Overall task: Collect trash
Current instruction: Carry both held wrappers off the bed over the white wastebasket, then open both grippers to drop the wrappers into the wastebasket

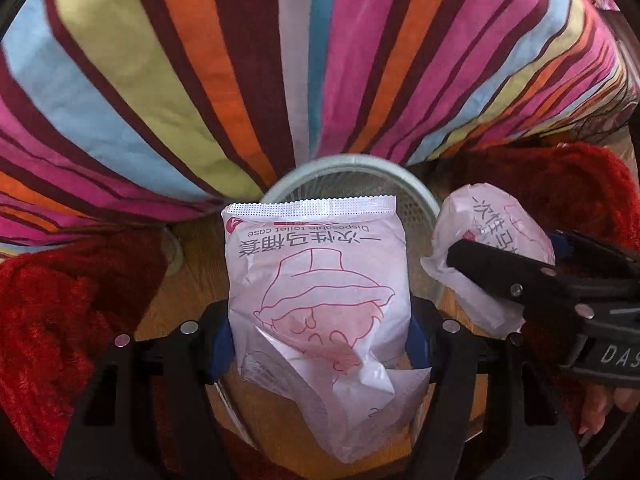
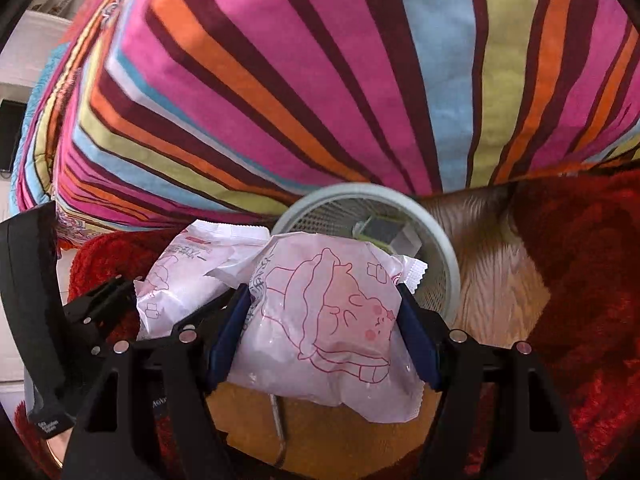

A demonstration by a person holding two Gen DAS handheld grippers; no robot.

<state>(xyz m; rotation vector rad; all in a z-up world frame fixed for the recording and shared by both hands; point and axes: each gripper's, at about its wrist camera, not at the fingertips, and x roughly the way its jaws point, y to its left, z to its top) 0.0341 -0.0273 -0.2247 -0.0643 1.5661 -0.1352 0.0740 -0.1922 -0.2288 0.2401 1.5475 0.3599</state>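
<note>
My left gripper (image 1: 320, 336) is shut on a white packet with a pink cartoon drawing (image 1: 320, 280), held above the floor just short of a pale green mesh waste bin (image 1: 420, 196). My right gripper (image 2: 322, 340) is shut on a second white cartoon packet (image 2: 328, 320), held over the near rim of the same bin (image 2: 452, 256). The right gripper and its packet (image 1: 492, 248) show at the right of the left wrist view. The left gripper's packet (image 2: 188, 276) shows at the left of the right wrist view. Some trash (image 2: 384, 232) lies inside the bin.
A large striped cushion or bedding (image 1: 240, 60) fills the space behind the bin and also shows in the right wrist view (image 2: 320, 80). Red shaggy rugs (image 1: 52, 320) lie left and right (image 2: 592, 280) on the wooden floor (image 2: 492, 280).
</note>
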